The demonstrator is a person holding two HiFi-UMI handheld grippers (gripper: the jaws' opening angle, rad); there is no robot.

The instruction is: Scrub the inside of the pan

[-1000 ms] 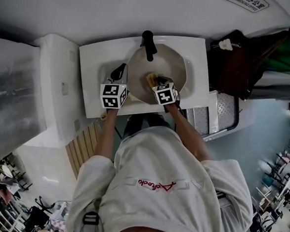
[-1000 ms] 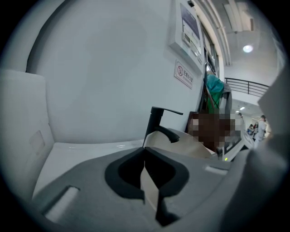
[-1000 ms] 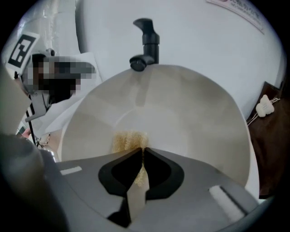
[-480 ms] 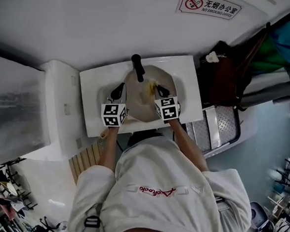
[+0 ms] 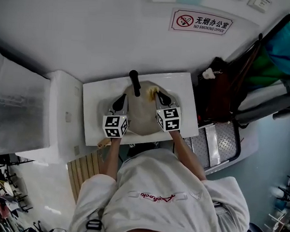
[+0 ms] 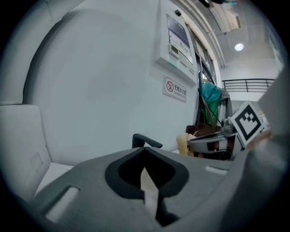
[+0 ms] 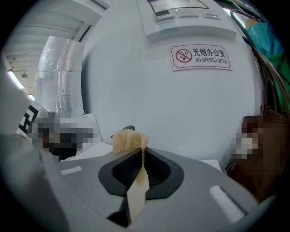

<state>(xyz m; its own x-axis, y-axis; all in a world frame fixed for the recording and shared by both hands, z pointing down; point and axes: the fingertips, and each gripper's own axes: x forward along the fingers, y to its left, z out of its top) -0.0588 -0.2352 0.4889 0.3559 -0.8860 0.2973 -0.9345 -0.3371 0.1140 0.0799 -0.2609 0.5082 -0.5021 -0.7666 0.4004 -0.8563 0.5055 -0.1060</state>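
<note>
The pan (image 5: 141,118) is beige with a black handle (image 5: 134,82), the sponge (image 7: 130,141) tan, the table (image 5: 92,120) white.

Two grippers, the left gripper (image 5: 119,102) and the right gripper (image 5: 162,98), near the middle of the frame; one pan (image 5: 141,117) between them, with one black handle (image 5: 134,82); one yellow sponge (image 5: 152,92); one white counter (image 5: 92,129); one no-smoking sign (image 5: 201,22) at upper right; one brown bag (image 5: 221,93) at right; one person (image 5: 164,198) below.

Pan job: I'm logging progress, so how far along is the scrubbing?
Done: the left gripper grips the pan rim, and the right gripper clamps the sponge. In hand: sponge at the pan's far rim. Remaining: unclear, since no view shows the inside closely.
</note>
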